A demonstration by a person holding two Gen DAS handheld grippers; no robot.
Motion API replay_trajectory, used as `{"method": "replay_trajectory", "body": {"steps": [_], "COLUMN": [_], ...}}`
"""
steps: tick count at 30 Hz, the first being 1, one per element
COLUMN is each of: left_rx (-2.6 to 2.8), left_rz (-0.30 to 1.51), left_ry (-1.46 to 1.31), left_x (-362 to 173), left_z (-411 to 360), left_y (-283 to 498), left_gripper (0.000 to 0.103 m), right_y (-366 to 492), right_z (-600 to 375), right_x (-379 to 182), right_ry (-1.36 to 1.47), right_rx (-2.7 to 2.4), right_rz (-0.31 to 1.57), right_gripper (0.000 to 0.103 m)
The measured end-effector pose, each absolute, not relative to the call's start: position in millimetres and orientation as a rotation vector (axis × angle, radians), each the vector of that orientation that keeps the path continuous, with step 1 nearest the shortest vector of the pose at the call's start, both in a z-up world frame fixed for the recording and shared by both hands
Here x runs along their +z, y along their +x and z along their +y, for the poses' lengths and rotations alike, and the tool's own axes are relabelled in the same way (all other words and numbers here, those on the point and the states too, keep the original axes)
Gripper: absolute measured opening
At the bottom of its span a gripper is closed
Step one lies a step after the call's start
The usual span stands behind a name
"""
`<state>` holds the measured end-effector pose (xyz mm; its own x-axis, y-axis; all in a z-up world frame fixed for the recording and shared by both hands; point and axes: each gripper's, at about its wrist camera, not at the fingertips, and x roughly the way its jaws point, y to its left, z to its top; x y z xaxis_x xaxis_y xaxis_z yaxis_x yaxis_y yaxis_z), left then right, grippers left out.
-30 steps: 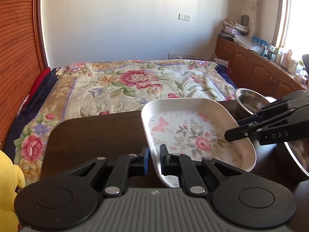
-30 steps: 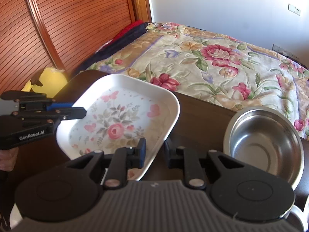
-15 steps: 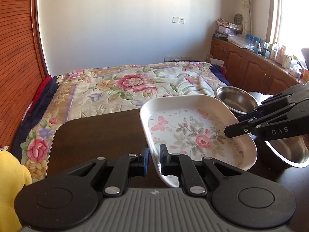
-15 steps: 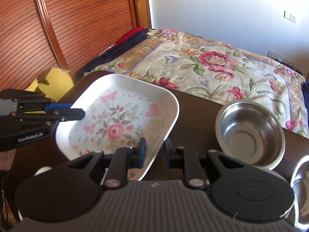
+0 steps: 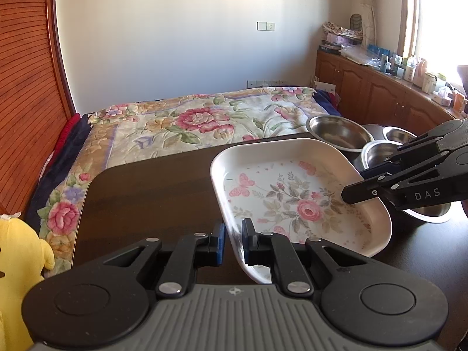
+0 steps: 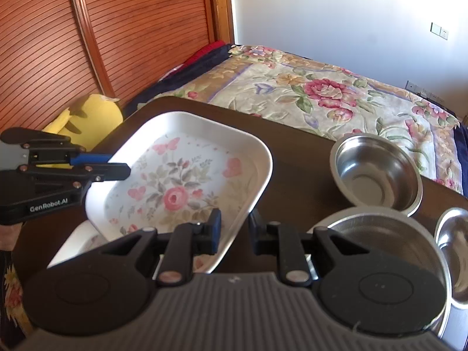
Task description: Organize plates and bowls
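A white square plate with a pink rose print (image 5: 292, 199) (image 6: 181, 181) hangs in the air above the dark wooden table (image 5: 152, 187). My left gripper (image 5: 233, 244) is shut on its left rim. My right gripper (image 6: 234, 231) is shut on the opposite rim; it shows from the side in the left wrist view (image 5: 409, 181). Three steel bowls stand at the right: one far (image 6: 377, 172) (image 5: 339, 134), one near under my right gripper (image 6: 380, 234), one at the edge (image 6: 456, 251). Another white plate (image 6: 73, 242) lies on the table below the held one.
A bed with a floral blanket (image 5: 204, 122) runs along the table's far edge. A yellow plush toy (image 5: 17, 263) (image 6: 84, 117) sits off the table's left end. Wooden cabinets (image 5: 380, 93) with clutter stand at the far right. A slatted wooden wall (image 6: 87, 44) is on the left.
Both grippers have lifted the flowered plate higher and drawn it back toward me; more steel bowls and a second white plate beneath have come into view.
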<state>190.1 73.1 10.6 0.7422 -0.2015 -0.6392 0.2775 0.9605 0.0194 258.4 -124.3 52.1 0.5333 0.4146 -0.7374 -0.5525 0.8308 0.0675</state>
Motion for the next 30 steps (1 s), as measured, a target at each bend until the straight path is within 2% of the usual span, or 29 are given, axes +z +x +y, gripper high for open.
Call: {"method": "replay_trajectory", "body": {"steps": [30], "left_rx": [-0.255], "left_rz": [0.709], "left_ry": [0.105], "left_x": [-8], "left_z": [76], "left_y": [101], "left_gripper": [0.013], "right_y": [182], "right_z": [-139], "right_x": [39], "right_ry": [-0.140], "right_rx": [0.693], "right_rz": [0.822], "right_gripper": [0.022]}}
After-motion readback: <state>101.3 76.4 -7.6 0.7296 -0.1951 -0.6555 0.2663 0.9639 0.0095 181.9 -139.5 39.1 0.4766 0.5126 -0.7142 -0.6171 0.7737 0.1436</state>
